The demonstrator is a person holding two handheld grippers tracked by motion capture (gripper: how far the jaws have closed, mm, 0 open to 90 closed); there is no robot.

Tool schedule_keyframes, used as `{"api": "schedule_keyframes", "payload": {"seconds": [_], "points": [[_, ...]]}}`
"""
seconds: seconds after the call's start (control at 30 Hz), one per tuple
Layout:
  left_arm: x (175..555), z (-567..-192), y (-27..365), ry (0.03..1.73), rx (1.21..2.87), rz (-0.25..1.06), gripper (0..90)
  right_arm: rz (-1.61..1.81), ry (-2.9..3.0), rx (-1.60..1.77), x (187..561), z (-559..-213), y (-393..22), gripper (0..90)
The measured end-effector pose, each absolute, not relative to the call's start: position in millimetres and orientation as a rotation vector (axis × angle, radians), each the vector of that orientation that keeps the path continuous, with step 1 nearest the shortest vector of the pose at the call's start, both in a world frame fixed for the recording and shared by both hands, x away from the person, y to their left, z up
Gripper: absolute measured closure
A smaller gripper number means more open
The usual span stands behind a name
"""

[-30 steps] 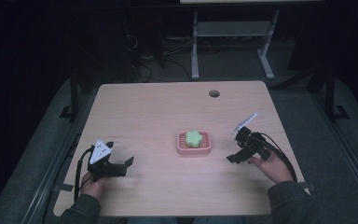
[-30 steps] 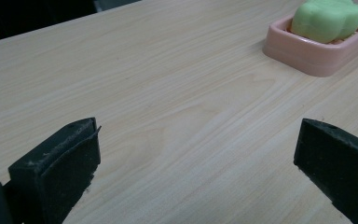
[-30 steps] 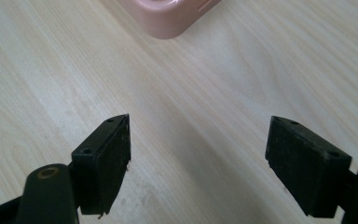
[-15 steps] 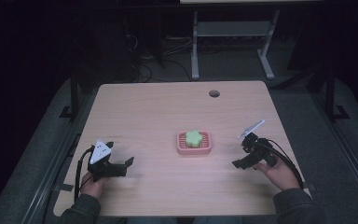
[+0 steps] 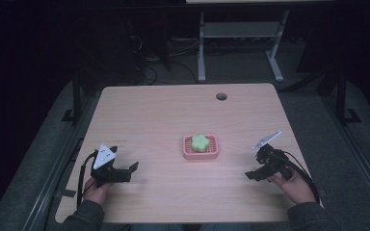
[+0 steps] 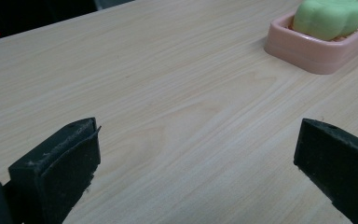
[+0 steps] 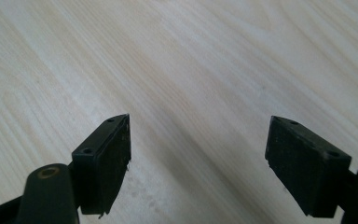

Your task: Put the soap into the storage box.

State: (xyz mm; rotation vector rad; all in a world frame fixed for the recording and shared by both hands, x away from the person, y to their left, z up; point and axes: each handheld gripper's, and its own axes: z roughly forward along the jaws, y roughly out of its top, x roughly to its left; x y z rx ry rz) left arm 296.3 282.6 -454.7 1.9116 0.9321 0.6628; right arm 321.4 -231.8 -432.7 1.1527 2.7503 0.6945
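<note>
A green flower-shaped soap (image 5: pixel 200 142) lies in a pink soap dish (image 5: pixel 213 153) near the middle of the wooden table (image 5: pixel 173 110). In the left gripper view the same soap (image 6: pixel 330 17) and dish (image 6: pixel 307 46) sit at the upper right. My left gripper (image 5: pixel 127 172) rests low at the table's front left, jaws wide apart, nothing between them (image 6: pixel 196 154). My right gripper (image 5: pixel 254 174) is at the front right, also open and empty, looking down at bare wood (image 7: pixel 198 154). Both are well apart from the dish.
A round cable hole (image 5: pixel 221 96) is in the table near its far edge. Beyond the table stand a metal frame (image 5: pixel 241 43) and cables on a dark floor. Hands and sleeves come in at the front edge.
My right gripper has moved toward the front right of the table, away from the dish, and lowered. The left gripper has stayed put.
</note>
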Motion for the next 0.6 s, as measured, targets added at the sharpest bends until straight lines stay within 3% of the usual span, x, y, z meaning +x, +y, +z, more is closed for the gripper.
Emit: {"api": "schedule_keyframes", "payload": {"seconds": [0.6], "points": [[296.2, -455.5, 281.4, 0.930, 1.920, 0.662, 0.0, 0.758, 2.692, 1.209, 293.8, -438.5, -253.8, 21.9]]}}
